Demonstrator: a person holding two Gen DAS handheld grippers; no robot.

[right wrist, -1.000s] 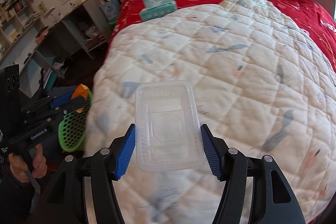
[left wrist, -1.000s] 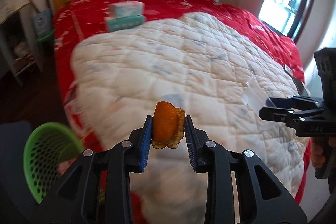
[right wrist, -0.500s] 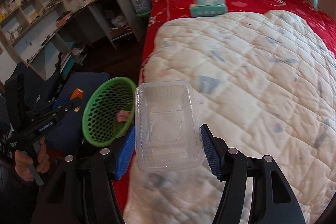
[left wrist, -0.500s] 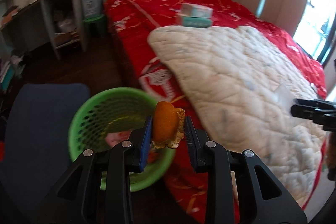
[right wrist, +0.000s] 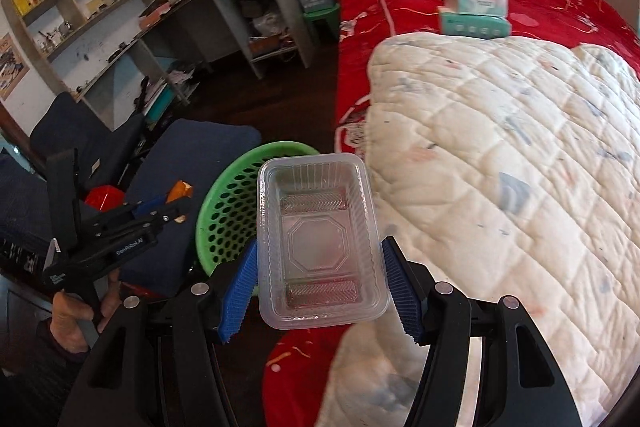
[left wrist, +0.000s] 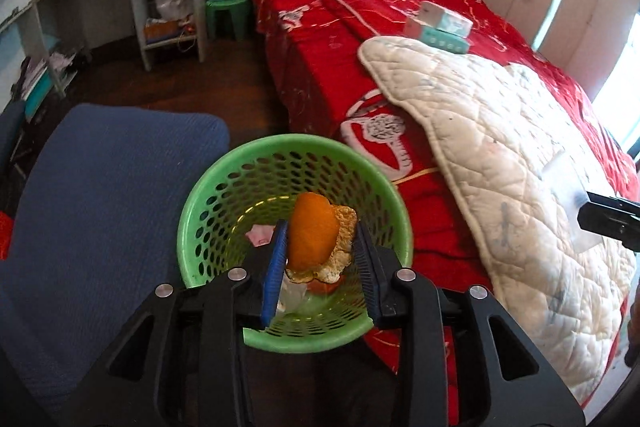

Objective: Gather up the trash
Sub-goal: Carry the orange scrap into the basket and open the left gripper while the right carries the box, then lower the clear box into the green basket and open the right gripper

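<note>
Left wrist view. An orange peel is seen between the blue pads of the left gripper, low in the centre of the frame. Its long axis runs roughly up the frame, in line with the fingers, the orange skin turned to the left pad and the pale pith to the right. The jaws are opening; the left pad is touched by the peel, while a narrow gap is seen at the right pad. Directly behind the peel the green basket is seen with scraps in its bottom, the blue chair seat to its left and the red bed cover to its right. A second earlier the white quilt filled this view with the basket at the lower left edge; the basket is now centred under the peel.

Right wrist view. A clear plastic tray is clamped across its short sides' width by the right gripper, held narrow. Its long axis points up the frame, open side toward the camera. Its far end overlaps the basket rim. At the left the other gripper is seen in a hand. Earlier the tray was backed wholly by quilt; grip unchanged.
</note>
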